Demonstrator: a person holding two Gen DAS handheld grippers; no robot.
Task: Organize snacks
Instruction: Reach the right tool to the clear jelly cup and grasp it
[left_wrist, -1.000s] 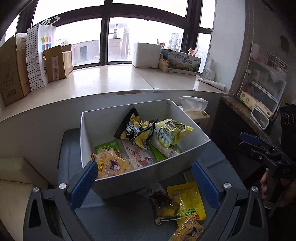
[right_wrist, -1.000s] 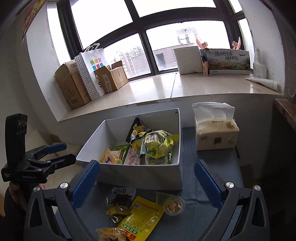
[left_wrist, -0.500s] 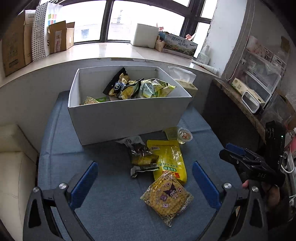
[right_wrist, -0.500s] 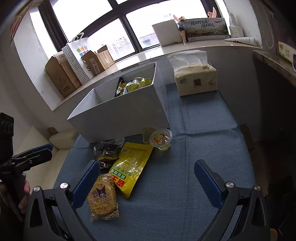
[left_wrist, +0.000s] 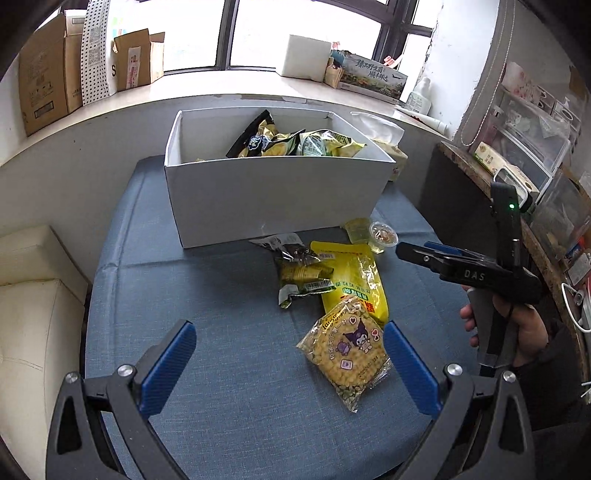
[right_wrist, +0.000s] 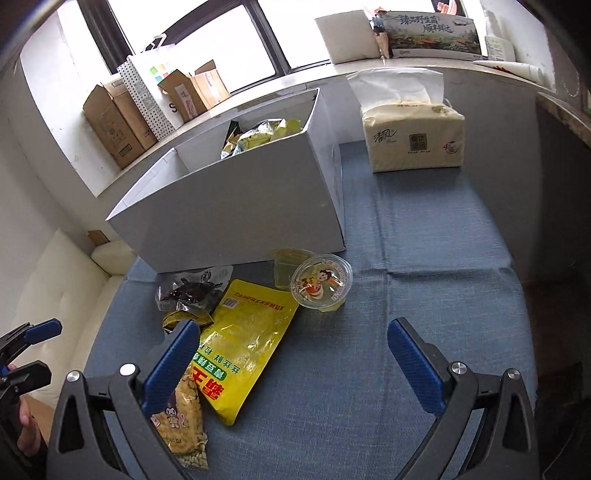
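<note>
A white box (left_wrist: 273, 199) (right_wrist: 240, 218) holds several snack bags. In front of it on the blue cloth lie a dark clear packet (left_wrist: 301, 271) (right_wrist: 190, 295), a yellow bag (left_wrist: 352, 277) (right_wrist: 240, 343), a Kuromi corn-snack bag (left_wrist: 349, 350) (right_wrist: 181, 417), a jelly cup (left_wrist: 383, 236) (right_wrist: 320, 282) and a pale yellow cup (left_wrist: 356, 229) (right_wrist: 290, 264) behind it. My left gripper (left_wrist: 291, 369) is open and empty above the cloth, just left of the Kuromi bag. My right gripper (right_wrist: 291, 363) is open and empty above the yellow bag's right edge.
A tissue pack (right_wrist: 413, 136) stands right of the box. Cardboard boxes (left_wrist: 44, 85) and a paper bag (right_wrist: 147, 92) sit on the windowsill. A cream sofa (left_wrist: 29, 295) lies left of the table. A dark cabinet with shelves (left_wrist: 517, 147) is at the right.
Both grippers have pulled back from the box and tilted down toward the loose snacks on the cloth. The snacks now look closer. Both stay open and empty.
</note>
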